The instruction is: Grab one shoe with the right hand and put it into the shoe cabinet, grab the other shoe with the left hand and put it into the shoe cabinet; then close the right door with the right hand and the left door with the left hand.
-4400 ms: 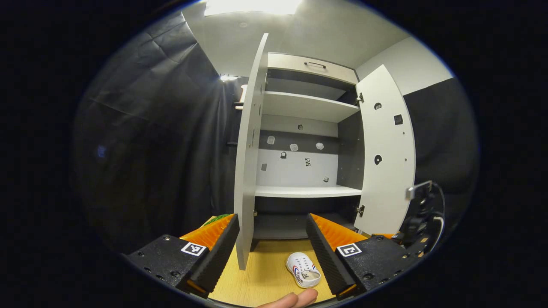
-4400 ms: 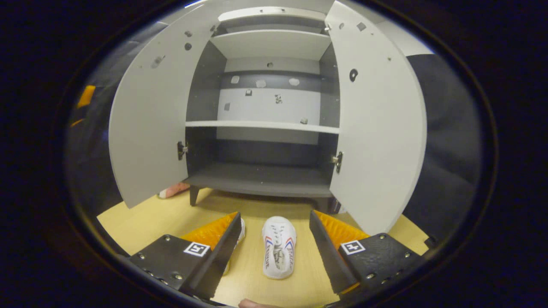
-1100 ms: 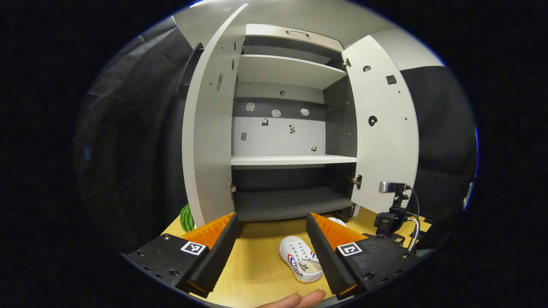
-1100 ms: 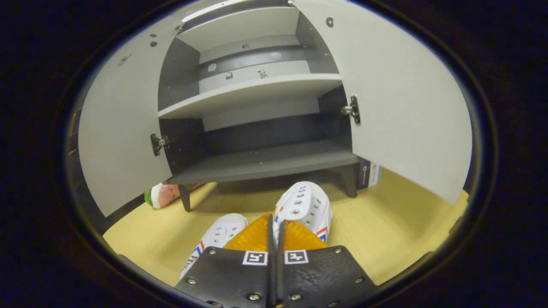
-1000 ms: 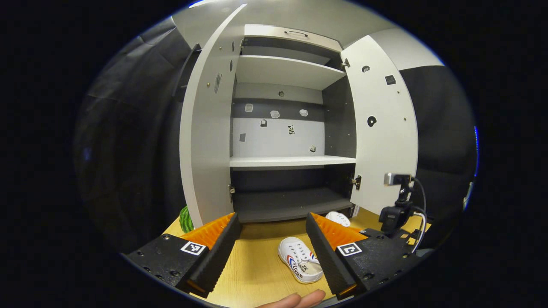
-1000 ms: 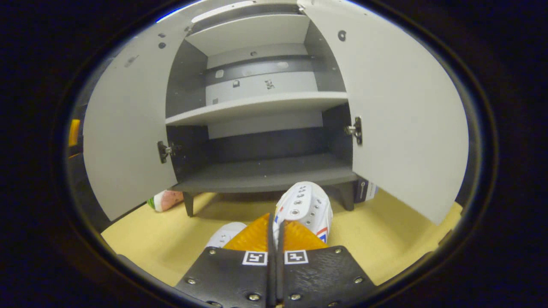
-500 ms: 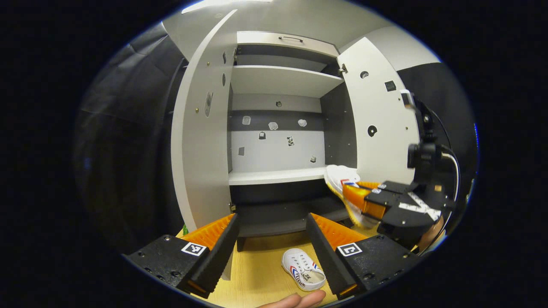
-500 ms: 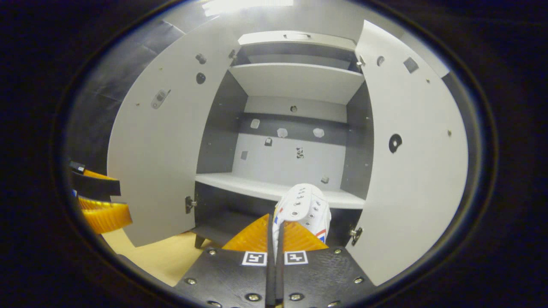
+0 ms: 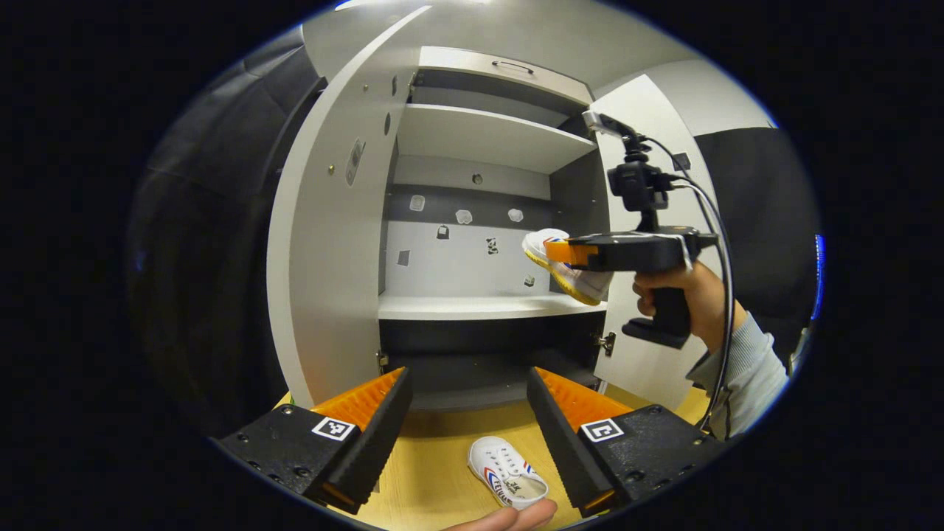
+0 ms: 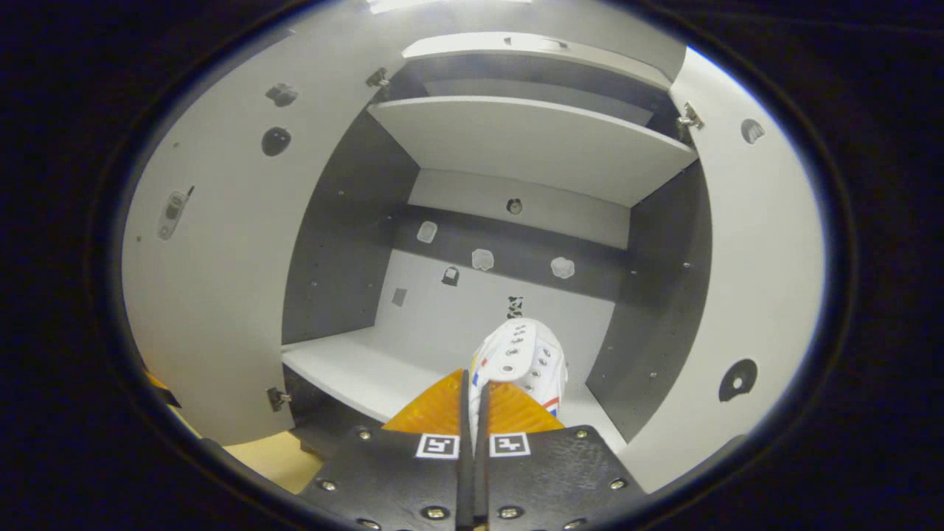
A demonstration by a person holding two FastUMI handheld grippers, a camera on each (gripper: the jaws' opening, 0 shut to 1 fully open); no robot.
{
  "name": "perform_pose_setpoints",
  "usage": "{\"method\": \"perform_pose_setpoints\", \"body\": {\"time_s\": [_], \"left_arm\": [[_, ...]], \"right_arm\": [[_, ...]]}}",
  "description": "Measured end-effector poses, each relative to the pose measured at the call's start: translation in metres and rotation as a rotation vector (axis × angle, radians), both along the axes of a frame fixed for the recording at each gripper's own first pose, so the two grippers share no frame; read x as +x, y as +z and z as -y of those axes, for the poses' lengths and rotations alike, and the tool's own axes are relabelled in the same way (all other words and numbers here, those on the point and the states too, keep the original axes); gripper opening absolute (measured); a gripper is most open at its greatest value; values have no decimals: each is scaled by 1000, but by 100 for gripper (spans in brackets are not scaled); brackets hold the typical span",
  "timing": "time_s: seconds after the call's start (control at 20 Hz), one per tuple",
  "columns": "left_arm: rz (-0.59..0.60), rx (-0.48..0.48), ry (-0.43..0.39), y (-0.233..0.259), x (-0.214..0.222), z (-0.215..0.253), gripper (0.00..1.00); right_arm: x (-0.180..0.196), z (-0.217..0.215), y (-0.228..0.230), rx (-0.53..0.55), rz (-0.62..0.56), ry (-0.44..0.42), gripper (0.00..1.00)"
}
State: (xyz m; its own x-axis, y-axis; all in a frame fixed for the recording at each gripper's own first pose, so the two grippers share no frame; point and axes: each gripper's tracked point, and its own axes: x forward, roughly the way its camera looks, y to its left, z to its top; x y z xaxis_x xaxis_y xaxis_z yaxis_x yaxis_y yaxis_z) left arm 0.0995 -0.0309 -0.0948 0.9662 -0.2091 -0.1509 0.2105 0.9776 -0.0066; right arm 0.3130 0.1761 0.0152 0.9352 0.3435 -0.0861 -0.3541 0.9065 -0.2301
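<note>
1. Above the middle shelf [image 9: 487, 306] of the shoe cabinet [image 9: 509, 74], right tongs [image 10: 472, 402] pinched tight on one white shoe [image 10: 522, 361], toe pointing inward, not yet set down.
2. Left tongs [image 9: 466, 413] spread wide, empty, hovering over the other shoe [image 9: 507, 481] on the wooden surface [image 9: 435, 479].
3. Shoe looks light and soft-sided (canvas, likely); collar rim or heel seems the firmest hold.
4. Both doors open: left door [image 9: 324, 243], right door [image 10: 752, 295].

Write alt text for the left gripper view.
A hand holds the right tool, shut on a white shoe, at the open shoe cabinet above its middle shelf. The left tool is open over a second shoe on the floor.
</note>
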Motion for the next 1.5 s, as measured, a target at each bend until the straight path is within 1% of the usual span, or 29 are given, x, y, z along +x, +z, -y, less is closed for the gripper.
{"method": "perform_pose_setpoints", "body": {"time_s": [0.05, 0.15, 0.2, 0.25, 0.35, 0.4, 0.45, 0.5, 0.6, 0.7, 0.75, 0.8, 0.85, 0.9, 0.95, 1.0, 1.05, 1.1, 1.15, 1.25, 1.3, 1.35, 1.4, 1.5], "left_arm": [[0, 12, -4, -2, 1, -1, 95], [13, 36, 13, -1, 5, -8, 95], [17, 45, 16, -1, 5, -9, 91], [17, 47, 14, -2, 5, -10, 95], [23, 45, -3, 0, 3, -8, 95], [36, 44, -10, 2, 4, -8, 95], [50, 44, -9, 6, 6, -8, 92], [52, 52, 2, 7, 4, -12, 95], [55, 57, 19, 8, 3, -17, 95], [52, 57, -1, 6, 2, -13, 95], [56, 68, -12, 8, 2, -11, 92], [62, 78, -1, 10, 2, -12, 95], [69, 86, 9, 12, 1, -14, 96], [71, 91, 16, 13, 0, -14, 96], [68, 94, 20, 13, -2, -13, 96], [63, 95, 25, 13, -3, -11, 96], [55, 97, 30, 12, -4, -10, 96], [47, 98, 36, 10, -6, -10, 93], [39, 100, 42, 8, -7, -10, 96], [26, 103, 48, 5, -10, -6, 96], [20, 105, 47, 3, -10, -5, 99], [20, 102, 52, 3, -11, -5, 96], [13, 96, 56, 2, -12, -5, 96], [6, 76, 50, -3, -16, -2, 96]], "right_arm": [[18, -1, 0, -14, -19, -11, 0], [51, -3, -1, -43, -43, -34, 1], [68, -4, -3, -67, -49, -37, 1], [83, -5, -6, -89, -53, -43, 1], [110, -2, -17, -135, -74, -54, 1], [119, -1, -26, -157, -94, -54, 1], [126, 2, -34, -185, -111, -52, 1], [133, 6, -41, -219, -119, -50, 4], [140, 10, -58, -263, -152, -41, 3], [146, 14, -69, -294, -170, -58, 3], [146, 16, -72, -305, -176, -70, 0], [144, 16, -77, -314, -192, -76, 11], [143, 17, -82, -315, -199, -83, 7], [140, 16, -77, -311, -180, -88, 21], [138, 18, -68, -303, -137, -101, 30], [134, 21, -56, -296, -96, -112, 55], [125, 22, -46, -287, -72, -110, 60], [116, 23, -40, -274, -59, -104, 84], [105, 24, -34, -256, -52, -99, 93], [79, 32, -20, -205, -18, -103, 94], [65, 37, -16, -169, -9, -116, 94], [49, 42, -13, -133, -9, -125, 95], [33, 43, -11, -89, -12, -123, 96], [-5, 40, -8, 1, -22, -84, 96]]}}
